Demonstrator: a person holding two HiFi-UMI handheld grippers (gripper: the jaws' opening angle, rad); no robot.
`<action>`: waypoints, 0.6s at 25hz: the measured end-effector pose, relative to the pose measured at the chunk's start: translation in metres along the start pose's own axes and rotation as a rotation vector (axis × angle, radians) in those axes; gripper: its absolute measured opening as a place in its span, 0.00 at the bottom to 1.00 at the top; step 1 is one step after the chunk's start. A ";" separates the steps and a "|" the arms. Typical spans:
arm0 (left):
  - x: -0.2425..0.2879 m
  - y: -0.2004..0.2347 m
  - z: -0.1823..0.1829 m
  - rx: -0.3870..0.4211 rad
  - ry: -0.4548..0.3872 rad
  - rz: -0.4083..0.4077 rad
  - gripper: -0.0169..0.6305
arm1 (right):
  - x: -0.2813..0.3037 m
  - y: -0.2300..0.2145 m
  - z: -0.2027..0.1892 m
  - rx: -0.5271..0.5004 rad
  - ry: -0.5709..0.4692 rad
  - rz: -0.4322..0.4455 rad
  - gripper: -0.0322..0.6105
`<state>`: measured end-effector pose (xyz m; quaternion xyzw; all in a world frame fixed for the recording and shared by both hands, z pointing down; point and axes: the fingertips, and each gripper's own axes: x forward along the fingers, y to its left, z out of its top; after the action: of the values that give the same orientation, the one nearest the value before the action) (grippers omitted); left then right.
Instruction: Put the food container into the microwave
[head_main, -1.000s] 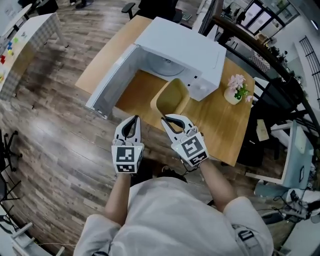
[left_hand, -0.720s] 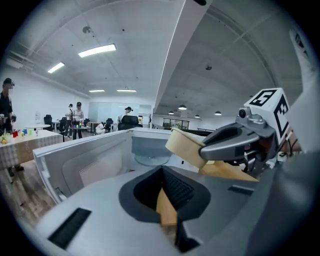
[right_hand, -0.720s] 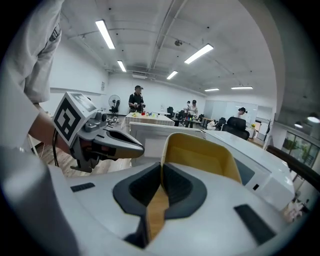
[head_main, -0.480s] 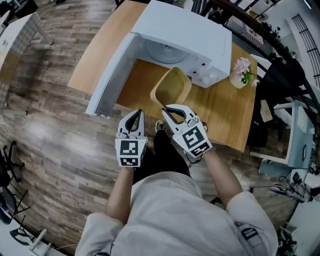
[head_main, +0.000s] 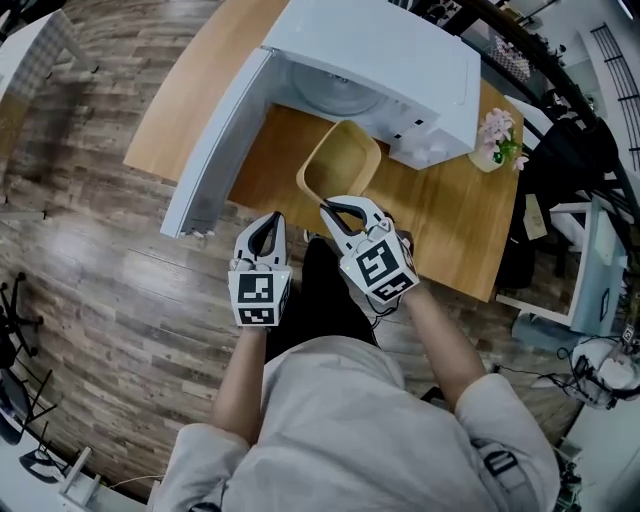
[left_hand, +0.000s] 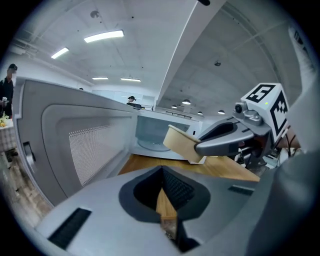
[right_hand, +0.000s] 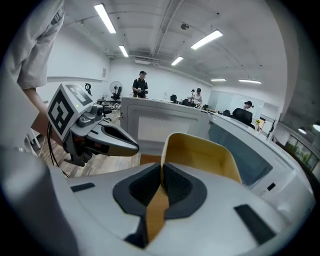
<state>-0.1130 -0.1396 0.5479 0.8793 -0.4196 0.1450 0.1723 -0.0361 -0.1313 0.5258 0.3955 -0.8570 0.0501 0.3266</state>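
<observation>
Clamping near wall of food container (right_hand: 200, 155), right gripper (right_hand: 161, 172), microwave (head_main: 380, 50) open beyond

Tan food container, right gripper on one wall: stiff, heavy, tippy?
Probably stiff: the tan open-topped food container holds shape where the right gripper pinches its wall. Likely light: it looks empty. Held at one edge, may swing.

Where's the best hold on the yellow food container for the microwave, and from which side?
Probably the rim farthest from the microwave, approached from that side: the food container is open-topped with thin walls, so one jaw goes inside, one outside. The right tool is shut there, far end free.
</observation>
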 end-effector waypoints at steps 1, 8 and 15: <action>0.003 0.002 -0.002 -0.007 0.002 0.006 0.04 | 0.003 -0.003 -0.002 0.000 0.004 0.001 0.08; 0.027 0.012 -0.003 -0.035 0.012 0.040 0.04 | 0.027 -0.024 -0.006 -0.027 0.028 0.038 0.08; 0.047 0.017 -0.003 -0.053 0.028 0.068 0.04 | 0.047 -0.043 -0.011 -0.050 0.052 0.073 0.08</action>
<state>-0.0981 -0.1805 0.5723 0.8576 -0.4503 0.1520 0.1965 -0.0223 -0.1868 0.5546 0.3543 -0.8631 0.0509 0.3563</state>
